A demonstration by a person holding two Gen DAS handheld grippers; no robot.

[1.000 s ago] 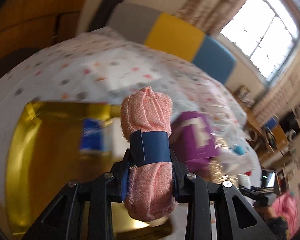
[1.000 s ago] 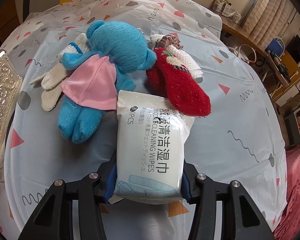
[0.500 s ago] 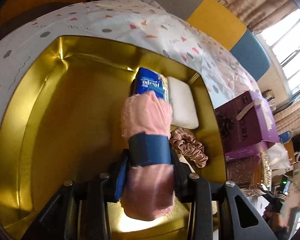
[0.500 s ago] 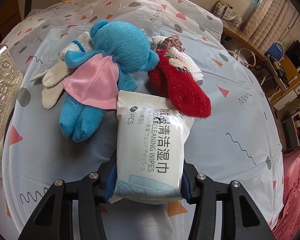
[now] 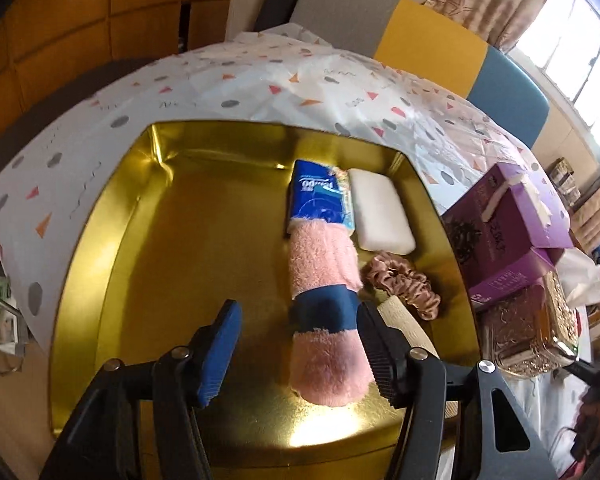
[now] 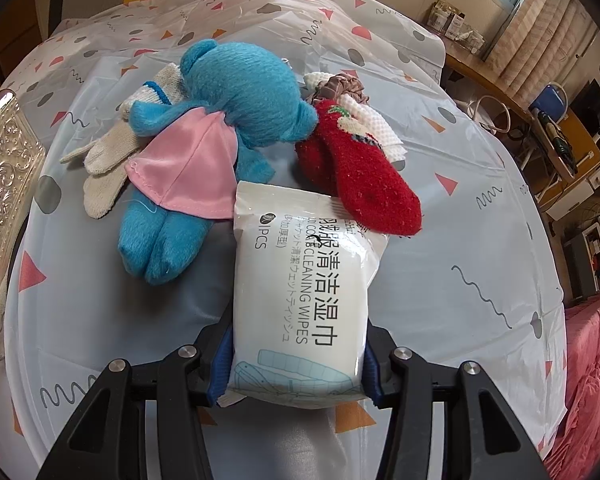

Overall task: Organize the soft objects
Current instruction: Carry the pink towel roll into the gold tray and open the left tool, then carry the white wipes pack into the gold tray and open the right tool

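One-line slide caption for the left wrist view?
Left hand-held gripper, jaws just opening, releases a rolled pink towel into the gold tray.

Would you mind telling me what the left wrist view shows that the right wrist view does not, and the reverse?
Only the left wrist view shows the inside of the gold tray, holding a rolled pink towel, a blue tissue pack, a white pad and a scrunchie. The left hand-held gripper has just been opening, its left pad clear of the towel. Only the right wrist view shows the right hand-held gripper clamped on a wipes pack, beside a blue plush toy and red sock. Both show the patterned tablecloth.
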